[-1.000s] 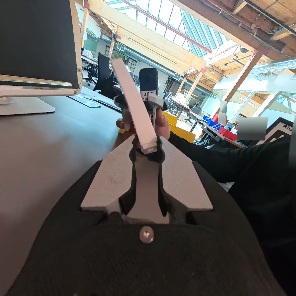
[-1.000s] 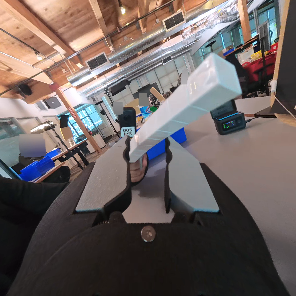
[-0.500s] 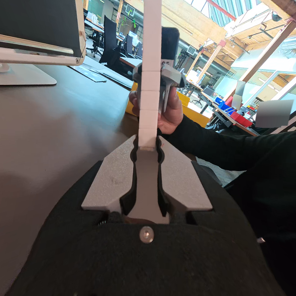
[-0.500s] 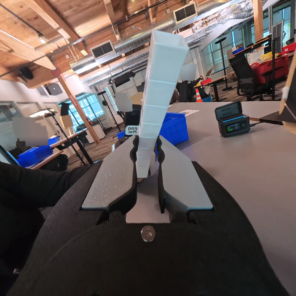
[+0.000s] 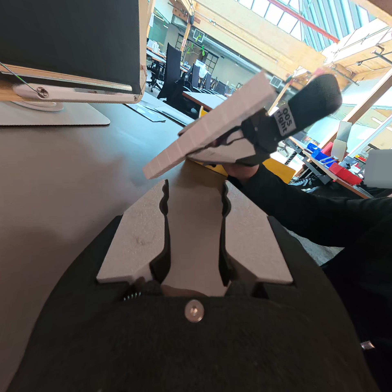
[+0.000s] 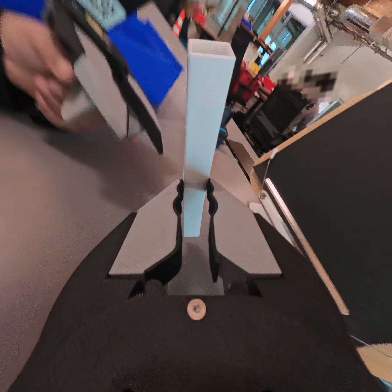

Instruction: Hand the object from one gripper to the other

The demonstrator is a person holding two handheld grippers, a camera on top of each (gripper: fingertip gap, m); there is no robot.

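Observation:
The object is a long white square bar. In the right wrist view my right gripper (image 6: 194, 184) is shut on the bar (image 6: 206, 101), which sticks straight out ahead between the fingertips. In the left wrist view my left gripper (image 5: 194, 186) is open and empty; the bar (image 5: 210, 129) hangs tilted just above and beyond its fingertips, held by the right gripper (image 5: 220, 146) in a hand with a black sleeve. The left gripper (image 6: 118, 99) shows blurred at the upper left of the right wrist view, apart from the bar.
A grey table (image 5: 63, 169) lies under both grippers. A monitor on a stand (image 5: 70, 42) is at the left in the left wrist view and a black panel (image 6: 339, 191) at the right in the right wrist view. A blue bin (image 6: 148, 63) and a yellow bin (image 5: 275, 169) stand at the table's edges.
My left gripper has opened and let go of the bar. My right gripper, shut on it, has pulled it away and swung it from upright to a tilt toward the monitor side.

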